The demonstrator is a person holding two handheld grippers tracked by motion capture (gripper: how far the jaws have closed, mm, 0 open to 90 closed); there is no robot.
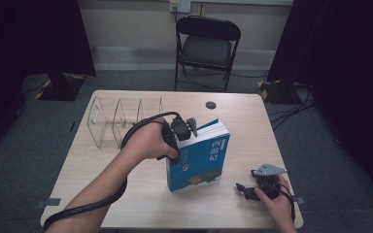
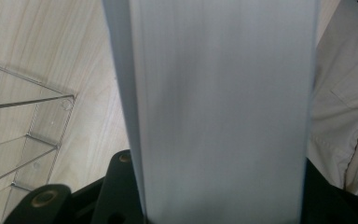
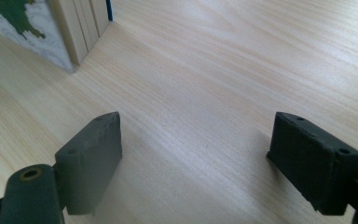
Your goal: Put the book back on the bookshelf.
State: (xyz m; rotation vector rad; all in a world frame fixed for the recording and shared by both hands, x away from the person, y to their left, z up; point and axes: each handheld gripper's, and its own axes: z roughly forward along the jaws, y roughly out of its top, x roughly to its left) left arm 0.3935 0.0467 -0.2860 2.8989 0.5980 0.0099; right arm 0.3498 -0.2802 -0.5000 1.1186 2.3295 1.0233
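A thick book (image 1: 201, 160) with a blue cover stands upright and slightly tilted on the wooden table (image 1: 252, 121). My left gripper (image 1: 182, 130) comes in from the left at the book's top edge and is shut on it. In the left gripper view the white page block (image 2: 219, 93) runs up between the black jaws, whose left finger (image 2: 119, 186) hugs its side. My right gripper (image 1: 246, 190) rests low near the table's front right corner, apart from the book, with its jaws wide open (image 3: 196, 158) over bare wood. The book's lower corner (image 3: 51, 28) lies ahead of it to the left.
A clear acrylic divider rack (image 1: 119, 121) stands at the table's back left, close behind my left hand, and its compartments (image 2: 18, 140) are bare. A small dark round object (image 1: 211, 105) lies near the far edge. A black folding chair (image 1: 206, 46) stands beyond the table.
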